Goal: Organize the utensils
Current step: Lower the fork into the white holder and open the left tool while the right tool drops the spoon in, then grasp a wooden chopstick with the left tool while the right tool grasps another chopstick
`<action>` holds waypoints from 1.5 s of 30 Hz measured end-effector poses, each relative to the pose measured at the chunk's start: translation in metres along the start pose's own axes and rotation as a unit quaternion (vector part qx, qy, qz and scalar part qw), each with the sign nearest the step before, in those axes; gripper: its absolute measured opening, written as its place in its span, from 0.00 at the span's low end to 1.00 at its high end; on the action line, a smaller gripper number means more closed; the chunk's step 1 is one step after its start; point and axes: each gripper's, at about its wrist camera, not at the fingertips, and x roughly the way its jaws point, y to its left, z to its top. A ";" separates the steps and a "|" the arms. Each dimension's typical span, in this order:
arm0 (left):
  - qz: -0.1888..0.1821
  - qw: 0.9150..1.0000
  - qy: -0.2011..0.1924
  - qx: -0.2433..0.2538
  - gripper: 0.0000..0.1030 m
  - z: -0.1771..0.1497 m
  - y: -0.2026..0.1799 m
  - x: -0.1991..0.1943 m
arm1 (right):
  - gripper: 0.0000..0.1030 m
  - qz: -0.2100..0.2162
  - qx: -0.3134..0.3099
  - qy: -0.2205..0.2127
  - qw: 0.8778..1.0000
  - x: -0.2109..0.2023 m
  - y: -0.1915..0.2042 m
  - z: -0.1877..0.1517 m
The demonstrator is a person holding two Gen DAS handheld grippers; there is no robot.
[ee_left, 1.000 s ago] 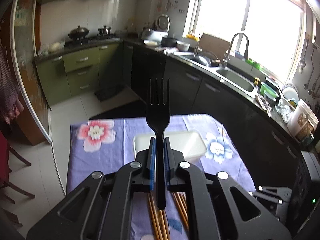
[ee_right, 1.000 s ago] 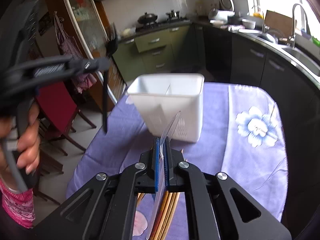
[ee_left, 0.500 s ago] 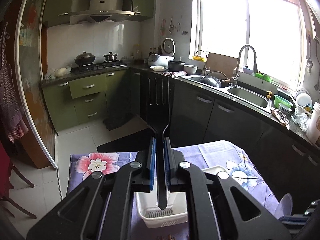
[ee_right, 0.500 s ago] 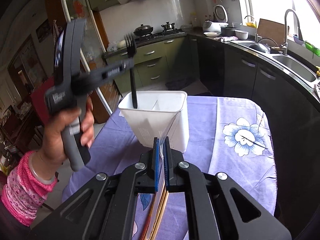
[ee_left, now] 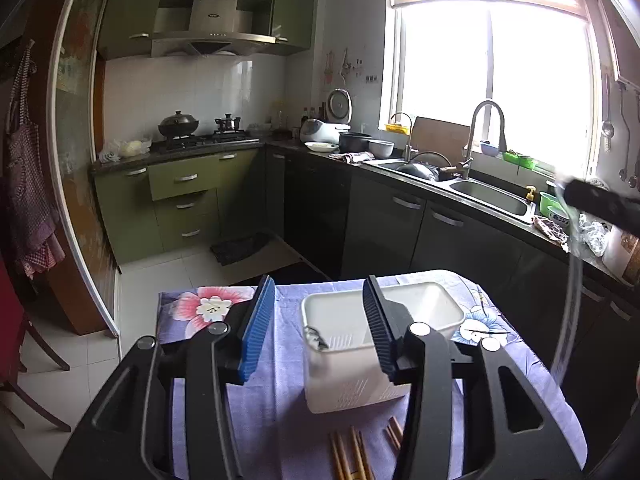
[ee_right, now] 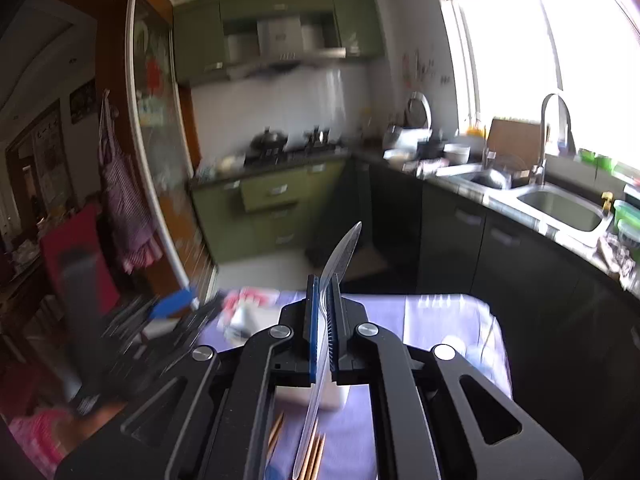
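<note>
My left gripper (ee_left: pixel 318 316) is open and empty above the near left side of a white utensil caddy (ee_left: pixel 416 308) on the purple flowered tablecloth (ee_left: pixel 280 400). The black fork's tines (ee_left: pixel 316 340) poke up inside the caddy's left compartment. My right gripper (ee_right: pixel 324 328) is shut on a clear plastic knife (ee_right: pixel 340 256), held upright above the table; it also shows at the right edge of the left wrist view (ee_left: pixel 570 280). Wooden chopsticks (ee_left: pixel 352 456) lie on the cloth near the caddy, also in the right wrist view (ee_right: pixel 316 452).
A dark counter with a sink (ee_left: pixel 492 196) runs along the right under the window. Green cabinets and a stove (ee_left: pixel 200 140) stand at the back. A red chair (ee_right: pixel 80 264) stands left of the table. The right wrist view is motion-blurred.
My left gripper has opened and let the black fork drop into the caddy. My right gripper has risen and tilted up with the clear knife.
</note>
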 end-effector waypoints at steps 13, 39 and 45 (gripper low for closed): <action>0.043 0.999 -0.003 0.029 0.46 -0.022 0.037 -0.062 | 0.05 -0.058 -0.005 -0.043 0.997 0.105 0.017 0.022; -0.001 0.959 0.284 0.009 0.41 -0.100 0.009 0.034 | 0.29 -0.025 -0.033 0.068 0.997 0.007 -0.016 -0.079; -0.011 0.931 0.365 -0.007 0.31 -0.135 0.001 0.069 | 0.29 -0.044 -0.048 0.168 0.984 0.021 -0.030 -0.125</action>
